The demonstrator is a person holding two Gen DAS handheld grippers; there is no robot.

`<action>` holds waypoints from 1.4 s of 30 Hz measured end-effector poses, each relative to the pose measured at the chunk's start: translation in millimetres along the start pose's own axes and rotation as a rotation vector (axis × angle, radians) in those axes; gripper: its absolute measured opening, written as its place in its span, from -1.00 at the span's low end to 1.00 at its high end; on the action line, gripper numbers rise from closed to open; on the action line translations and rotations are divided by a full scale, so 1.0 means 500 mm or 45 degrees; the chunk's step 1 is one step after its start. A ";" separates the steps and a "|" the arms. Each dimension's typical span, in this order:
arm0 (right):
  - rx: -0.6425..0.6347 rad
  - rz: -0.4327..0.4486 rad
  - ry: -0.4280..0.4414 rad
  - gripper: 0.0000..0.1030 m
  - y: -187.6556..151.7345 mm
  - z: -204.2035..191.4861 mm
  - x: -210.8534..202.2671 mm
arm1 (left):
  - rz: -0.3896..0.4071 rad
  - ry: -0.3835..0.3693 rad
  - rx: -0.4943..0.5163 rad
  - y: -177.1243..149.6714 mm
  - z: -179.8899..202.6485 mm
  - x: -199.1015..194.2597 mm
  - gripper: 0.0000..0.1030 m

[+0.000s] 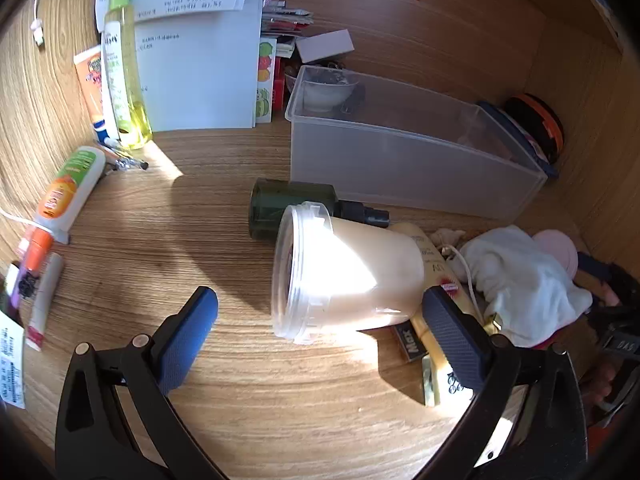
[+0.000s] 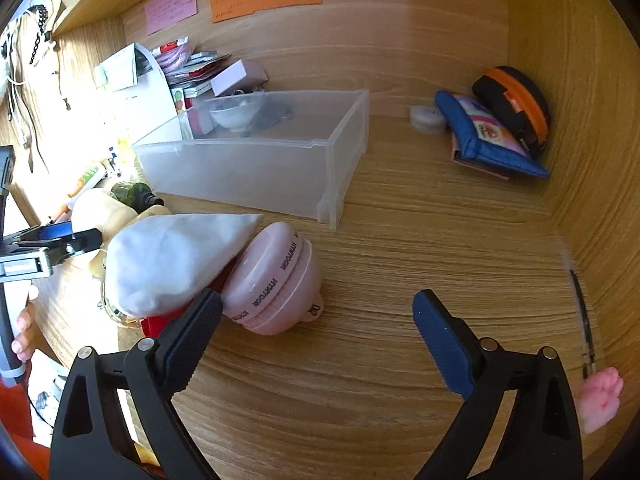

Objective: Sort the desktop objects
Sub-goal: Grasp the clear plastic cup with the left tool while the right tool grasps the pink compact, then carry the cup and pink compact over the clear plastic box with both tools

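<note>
The wood-grain desk surface (image 1: 224,392) is tan with darker streaks. At its centre in the left wrist view, a cream plastic tub with a clear ribbed lid (image 1: 344,276) lies against a dark green bottle with a black cap (image 1: 296,204). At 1 o'clock sits a frosted translucent storage bin (image 1: 408,160); at 10 o'clock, a yellow-green spray bottle (image 1: 124,76). In the right wrist view, a pale pink round case with dark lettering (image 2: 276,280) lies beside a white cloth pouch (image 2: 172,256); at 1 o'clock a blue pouch (image 2: 484,140) meets a black case with an orange band (image 2: 516,100). Both grippers' finger pads (image 2: 444,344) are blue on black arms.
</note>
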State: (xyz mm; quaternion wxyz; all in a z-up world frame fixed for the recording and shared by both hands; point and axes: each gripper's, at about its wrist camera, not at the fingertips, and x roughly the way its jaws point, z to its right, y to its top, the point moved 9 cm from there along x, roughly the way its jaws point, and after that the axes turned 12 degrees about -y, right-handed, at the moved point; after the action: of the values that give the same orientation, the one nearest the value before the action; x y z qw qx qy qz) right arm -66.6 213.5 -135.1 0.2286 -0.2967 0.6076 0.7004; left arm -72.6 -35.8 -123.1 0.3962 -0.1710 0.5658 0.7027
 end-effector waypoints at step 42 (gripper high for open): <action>0.060 0.115 -0.014 0.06 0.060 0.027 -0.031 | 0.060 0.005 0.000 0.045 0.001 -0.027 0.27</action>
State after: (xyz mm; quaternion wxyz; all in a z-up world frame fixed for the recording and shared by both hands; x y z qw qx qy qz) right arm -77.7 222.7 -101.7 0.2071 -0.2596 0.6354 0.6971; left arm -81.1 -41.1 -98.7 0.3784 -0.1591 0.5704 0.7115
